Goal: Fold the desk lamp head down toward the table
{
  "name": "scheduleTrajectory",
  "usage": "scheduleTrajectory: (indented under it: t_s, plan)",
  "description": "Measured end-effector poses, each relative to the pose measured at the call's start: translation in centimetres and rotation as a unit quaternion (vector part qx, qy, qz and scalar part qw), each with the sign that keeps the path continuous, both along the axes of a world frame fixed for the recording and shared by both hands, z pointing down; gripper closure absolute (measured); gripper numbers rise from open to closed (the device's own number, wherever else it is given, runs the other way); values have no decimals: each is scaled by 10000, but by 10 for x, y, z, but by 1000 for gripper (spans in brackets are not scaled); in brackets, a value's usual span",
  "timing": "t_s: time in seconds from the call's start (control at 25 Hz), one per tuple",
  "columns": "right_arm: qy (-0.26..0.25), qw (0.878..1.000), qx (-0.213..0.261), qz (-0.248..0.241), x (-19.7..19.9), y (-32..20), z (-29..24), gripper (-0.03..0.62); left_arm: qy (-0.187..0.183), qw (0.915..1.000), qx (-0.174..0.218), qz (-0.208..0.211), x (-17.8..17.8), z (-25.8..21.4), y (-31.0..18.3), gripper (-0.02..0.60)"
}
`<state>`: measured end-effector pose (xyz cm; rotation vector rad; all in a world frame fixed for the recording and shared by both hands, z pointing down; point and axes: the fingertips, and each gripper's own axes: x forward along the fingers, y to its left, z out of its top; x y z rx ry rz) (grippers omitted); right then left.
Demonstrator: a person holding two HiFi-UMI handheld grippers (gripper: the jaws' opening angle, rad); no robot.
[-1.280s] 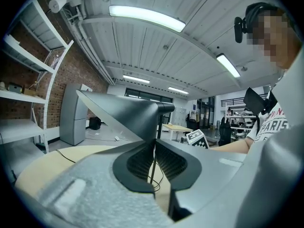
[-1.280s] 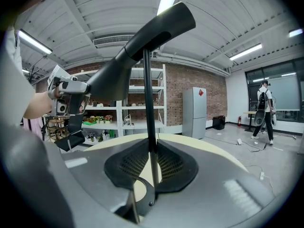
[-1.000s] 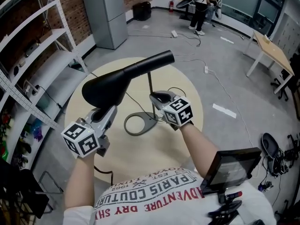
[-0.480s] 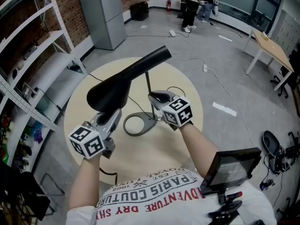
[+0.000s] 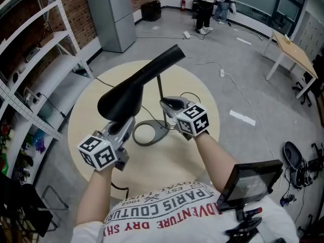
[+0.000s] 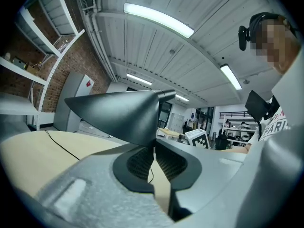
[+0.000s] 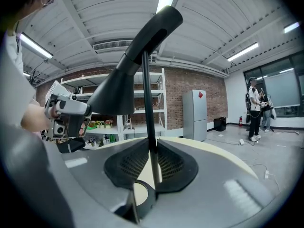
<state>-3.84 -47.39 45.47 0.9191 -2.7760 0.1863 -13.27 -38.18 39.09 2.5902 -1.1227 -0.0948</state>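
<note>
The black desk lamp stands on the round beige table (image 5: 86,120). Its cone-shaped head (image 5: 136,85) slopes down to the left from the top of a thin upright stem (image 5: 161,87) above a ring base (image 5: 147,134). My left gripper (image 5: 124,124) is shut on the lower rim of the head, and the left gripper view shows that rim (image 6: 118,113) wedged between the pads (image 6: 142,163). My right gripper (image 5: 171,105) is shut on the stem low down. In the right gripper view the stem (image 7: 147,103) runs up from between the pads (image 7: 172,165) to the head (image 7: 126,80).
White shelving (image 5: 30,59) lines the left wall, with a grey cabinet (image 5: 109,14) behind the table. People (image 5: 205,4) stand far back, and a wooden desk (image 5: 293,54) is at the right. A thin cable (image 5: 109,85) lies across the tabletop.
My left gripper has moved down and a little to the right with the lamp head's rim in it, so the head slopes lower. The right gripper and the stem have stayed put.
</note>
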Motion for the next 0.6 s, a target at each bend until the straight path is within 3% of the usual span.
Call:
scheduleTrajectory:
  t_s: [0.6]
  plan:
    - [-111,9999,51,-52,-3,3,-2,539,263,9996,-54,10,10,10,-1,560]
